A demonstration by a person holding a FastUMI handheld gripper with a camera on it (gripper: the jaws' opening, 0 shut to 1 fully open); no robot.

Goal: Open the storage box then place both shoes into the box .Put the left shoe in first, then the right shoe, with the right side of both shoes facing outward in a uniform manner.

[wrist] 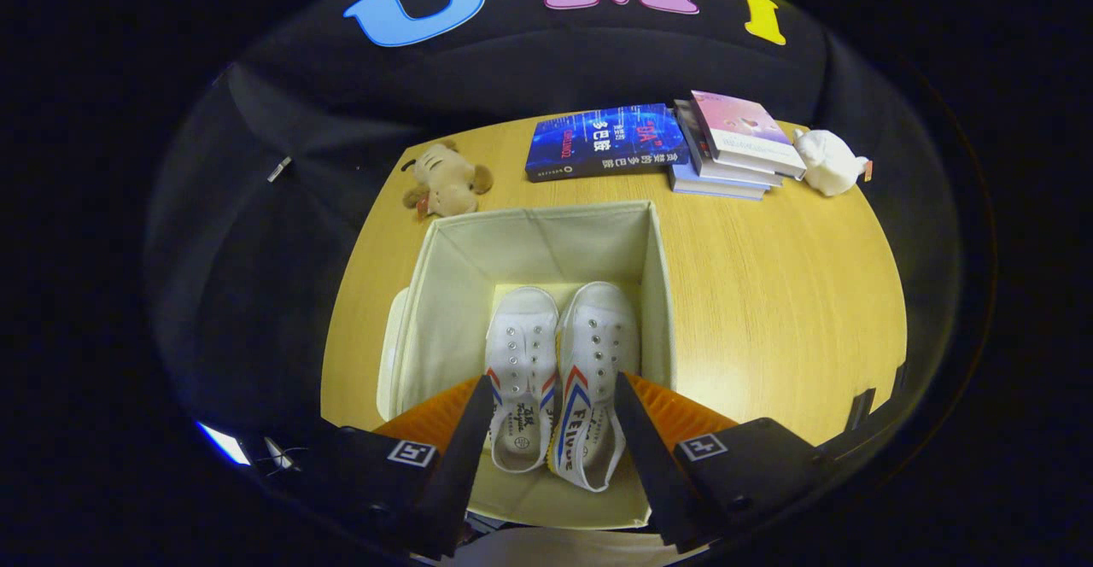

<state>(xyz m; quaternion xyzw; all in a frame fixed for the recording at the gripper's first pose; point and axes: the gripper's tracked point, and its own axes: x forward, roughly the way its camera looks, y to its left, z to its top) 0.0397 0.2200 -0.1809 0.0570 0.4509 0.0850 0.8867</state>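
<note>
A cream fabric storage box (pixel 448 294) stands open on the wooden table. Two white canvas shoes with red and blue side stripes lie side by side on its floor, toes pointing away from me: one shoe (pixel 521 353) on the left, the other shoe (pixel 593 353) on the right. My gripper (pixel 553 388) hovers above the box over the heels of the shoes. Its fingers stand wide apart and hold nothing. The box's lid (pixel 391 353) seems to lean beside the left wall.
A brown plush toy (pixel 444 178) lies beyond the box to the left. A dark blue book (pixel 606 140), a stack of books (pixel 734 149) and a white plush figure (pixel 827 161) line the table's far edge. Bare wood (pixel 768 294) stretches right of the box.
</note>
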